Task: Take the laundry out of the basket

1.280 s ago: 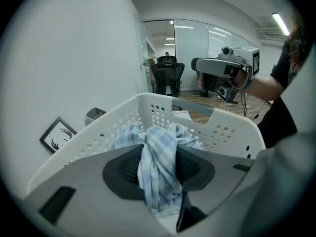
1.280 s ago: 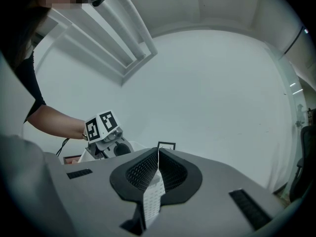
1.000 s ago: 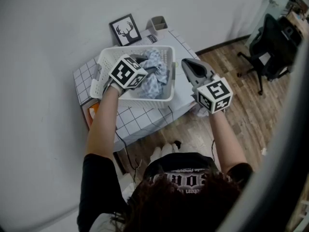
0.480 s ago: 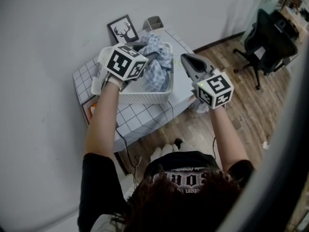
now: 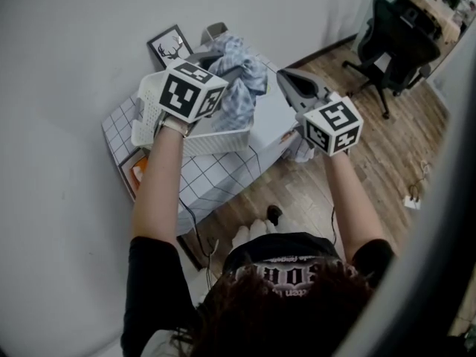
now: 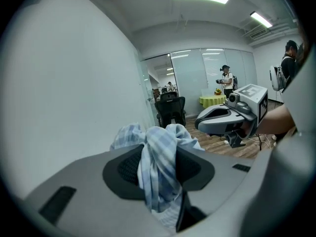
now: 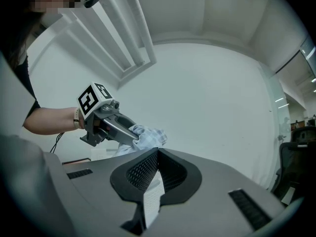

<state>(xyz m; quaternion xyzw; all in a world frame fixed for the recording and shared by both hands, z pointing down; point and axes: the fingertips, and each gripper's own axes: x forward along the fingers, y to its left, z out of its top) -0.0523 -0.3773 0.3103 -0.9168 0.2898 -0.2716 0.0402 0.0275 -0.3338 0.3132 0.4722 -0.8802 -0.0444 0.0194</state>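
My left gripper [image 5: 220, 62] is shut on a blue-and-white checked cloth [image 5: 239, 88], which hangs from its jaws above the white slatted laundry basket [image 5: 152, 104]. In the left gripper view the cloth [image 6: 157, 158] is bunched between the dark pads and spills over their tips. My right gripper [image 5: 285, 79] hovers to the right of the basket, over the table; its jaws meet at the tips [image 7: 157, 154] with nothing in them. From the right gripper view the left gripper [image 7: 132, 131] and the cloth [image 7: 148, 136] show against the wall.
The basket stands on a small table with a grid-pattern cover [image 5: 223, 175] against a white wall. A framed deer picture [image 5: 169, 48] and a grey cup [image 5: 216, 32] stand behind it. A pale cloth heap [image 5: 301, 149] lies at the table's right edge. An office chair [image 5: 388, 30] stands far right.
My left gripper has risen with the checked cloth, lifting it from inside the basket to above its rim. The right gripper has stayed beside the basket.
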